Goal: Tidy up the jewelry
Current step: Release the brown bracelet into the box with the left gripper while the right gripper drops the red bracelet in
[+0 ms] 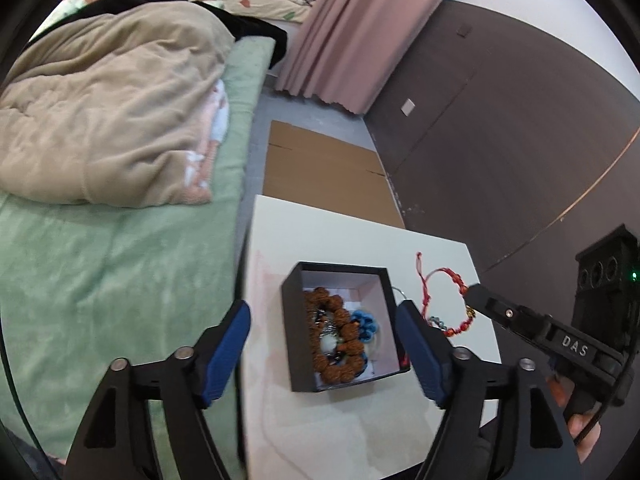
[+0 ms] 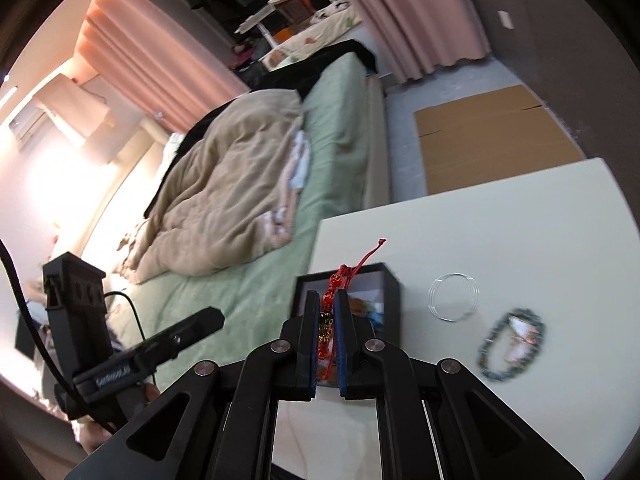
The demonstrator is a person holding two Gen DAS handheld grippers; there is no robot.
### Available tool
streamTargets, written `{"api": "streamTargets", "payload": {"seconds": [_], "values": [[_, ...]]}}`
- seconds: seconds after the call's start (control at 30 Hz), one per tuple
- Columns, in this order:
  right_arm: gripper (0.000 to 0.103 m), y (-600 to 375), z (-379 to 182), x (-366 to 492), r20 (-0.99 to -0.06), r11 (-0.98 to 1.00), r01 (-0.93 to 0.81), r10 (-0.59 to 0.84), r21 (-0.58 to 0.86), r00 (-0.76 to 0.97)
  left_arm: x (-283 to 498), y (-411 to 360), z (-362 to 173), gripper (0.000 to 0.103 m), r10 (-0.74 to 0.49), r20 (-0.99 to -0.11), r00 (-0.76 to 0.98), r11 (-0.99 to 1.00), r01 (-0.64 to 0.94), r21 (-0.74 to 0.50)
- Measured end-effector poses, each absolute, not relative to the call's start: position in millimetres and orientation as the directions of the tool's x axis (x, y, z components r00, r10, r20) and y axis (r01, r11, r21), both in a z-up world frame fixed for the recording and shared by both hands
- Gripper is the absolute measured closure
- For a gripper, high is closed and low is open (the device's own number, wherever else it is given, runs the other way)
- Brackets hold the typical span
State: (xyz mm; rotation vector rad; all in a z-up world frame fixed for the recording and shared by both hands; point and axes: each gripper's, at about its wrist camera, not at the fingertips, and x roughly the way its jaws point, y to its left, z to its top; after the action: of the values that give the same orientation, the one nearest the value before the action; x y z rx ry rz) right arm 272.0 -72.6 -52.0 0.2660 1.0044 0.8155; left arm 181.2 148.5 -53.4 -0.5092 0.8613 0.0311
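Two blue-padded fingers (image 2: pixel 345 336) of the right gripper (image 2: pixel 327 336) pinched on the red cord bracelet (image 2: pixel 326 322), gold charm caught between the pads, cord tail sticking up past the tips. Held clear of the surface (image 2: pixel 500 232) and aimed toward the black box (image 2: pixel 394 300), probably for dropping in with the rest. Left gripper (image 1: pixel 324 344) spread wide, fingers straddling the box without touching it (likely ready to steady it, though only a guess). Inside the box already: brown bead bracelet (image 1: pixel 334 332) and blue bead bracelet (image 1: pixel 365 324), piled together. Still out on the surface, right of the box: thin wire bangles (image 2: pixel 454 298) and, nearer, a dark green bead bracelet (image 2: pixel 512 346), somewhat blurred. Further out, bed (image 1: pixel 100 280) just beside the surface, flattened cardboard (image 1: pixel 320 176) on the floor beyond.
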Motion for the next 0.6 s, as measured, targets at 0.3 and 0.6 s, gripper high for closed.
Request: {"api": "streamTargets", "payload": {"seconds": [0.3, 0.6], "values": [[0.03, -57.2, -55.9, 271.1, -0.658, 0.686, -0.493, 0.704, 0.535, 0.266, 160.4, 149.8, -33.8, 0.016, -0.122, -0.724, 0.678, 0.897, -0.237, -0.373], [0.03, -109.1, -58.8, 268.9, -0.667, 0.717, -0.453, 0.682, 0.53, 0.299, 165.1, 129.8, -29.9, 0.015, -0.12, -0.724, 0.679, 0.906, -0.223, -0.359]]}}
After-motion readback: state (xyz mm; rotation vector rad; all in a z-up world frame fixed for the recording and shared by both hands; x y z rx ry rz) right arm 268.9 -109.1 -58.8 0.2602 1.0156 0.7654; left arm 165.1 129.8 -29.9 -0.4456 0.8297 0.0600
